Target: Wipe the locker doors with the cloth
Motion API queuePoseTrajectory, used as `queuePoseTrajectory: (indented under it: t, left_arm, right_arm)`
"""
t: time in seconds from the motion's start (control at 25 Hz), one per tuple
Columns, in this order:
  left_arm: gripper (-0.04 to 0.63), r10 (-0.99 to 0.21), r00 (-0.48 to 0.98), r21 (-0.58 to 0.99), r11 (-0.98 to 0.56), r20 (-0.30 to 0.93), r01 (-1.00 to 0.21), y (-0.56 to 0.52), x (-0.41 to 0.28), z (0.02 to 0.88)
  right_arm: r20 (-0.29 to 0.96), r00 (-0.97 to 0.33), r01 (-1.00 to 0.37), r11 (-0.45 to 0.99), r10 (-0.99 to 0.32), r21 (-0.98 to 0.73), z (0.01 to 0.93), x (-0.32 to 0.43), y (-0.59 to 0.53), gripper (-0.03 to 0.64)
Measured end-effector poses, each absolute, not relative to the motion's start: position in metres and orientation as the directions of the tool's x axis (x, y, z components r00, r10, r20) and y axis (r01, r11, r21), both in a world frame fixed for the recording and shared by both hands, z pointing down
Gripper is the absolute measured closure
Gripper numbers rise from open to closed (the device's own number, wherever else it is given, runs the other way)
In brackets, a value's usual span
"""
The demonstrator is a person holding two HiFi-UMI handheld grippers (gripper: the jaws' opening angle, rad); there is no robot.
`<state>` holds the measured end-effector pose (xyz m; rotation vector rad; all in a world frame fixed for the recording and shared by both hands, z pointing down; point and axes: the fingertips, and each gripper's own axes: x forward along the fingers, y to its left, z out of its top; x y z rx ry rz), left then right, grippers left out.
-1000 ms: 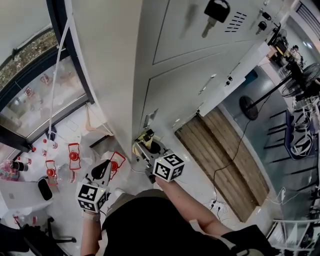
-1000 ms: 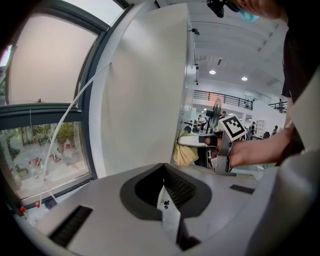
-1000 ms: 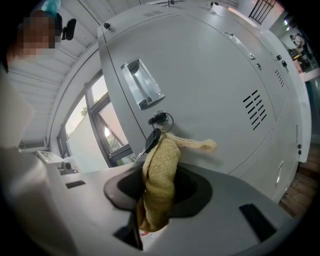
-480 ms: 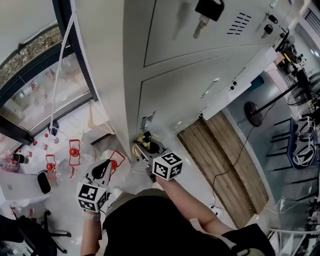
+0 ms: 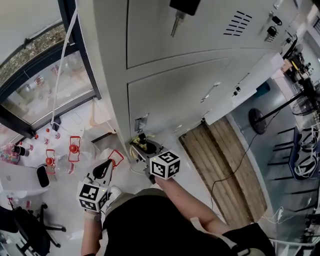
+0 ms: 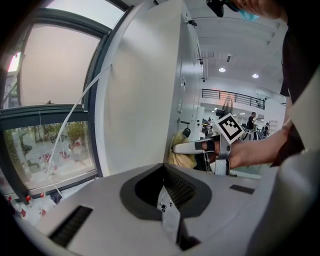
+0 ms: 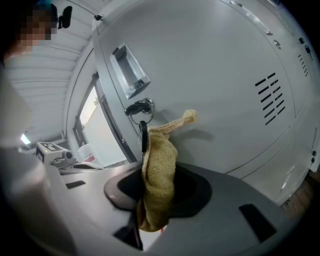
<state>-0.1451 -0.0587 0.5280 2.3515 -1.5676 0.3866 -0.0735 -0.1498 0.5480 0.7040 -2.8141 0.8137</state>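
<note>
In the head view, the upper key [image 5: 183, 6] at 12 o'clock is cut off by the top edge. The cloth [image 5: 135, 148] shows only as a yellow scrap, and the right gripper [image 5: 144, 146] covers the rest. The red things [image 5: 73, 150] on the floor [image 5: 65, 210] at 9 o'clock are too small to name.

In the right gripper view, the cloth's lower end sinks into the dark recess between the fingers and hides their tips. The cloth also covers the lower part of the lower key [image 7: 143, 135].

In the left gripper view, the distant figures [image 6: 252, 120] at 3 o'clock are too small to tell apart.
</note>
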Motion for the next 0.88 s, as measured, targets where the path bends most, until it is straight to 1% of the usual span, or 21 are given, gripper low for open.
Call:
queuePoseTrajectory:
  t: [0.12, 0.24, 0.48, 0.88]
  left_arm:
    - [0.586, -0.850, 0.365, 0.094, -0.357, 0.379, -0.929, -0.058, -0.138, 0.530]
    - [0.586, -0.851, 0.358, 0.098, -0.348, 0.385, -0.932, -0.055, -0.134, 0.533]
    - [0.586, -0.857, 0.334, 0.101, -0.321, 0.392, -0.942, -0.051, -0.132, 0.537]
    - [0.586, -0.866, 0.316, 0.105, -0.299, 0.387, -0.948, -0.054, -0.111, 0.541]
  right_arm:
    - [0.271, -0.892, -0.453, 0.740, -0.363, -0.498, 0.557, -0.072, -0.148, 0.495]
    - [0.272, -0.896, -0.444, 0.734, -0.351, -0.514, 0.561, -0.070, -0.149, 0.495]
    - [0.293, -0.886, -0.462, 0.730, -0.359, -0.504, 0.565, -0.059, -0.163, 0.494]
    - [0.306, -0.900, -0.428, 0.760, -0.310, -0.489, 0.561, -0.042, -0.176, 0.494]
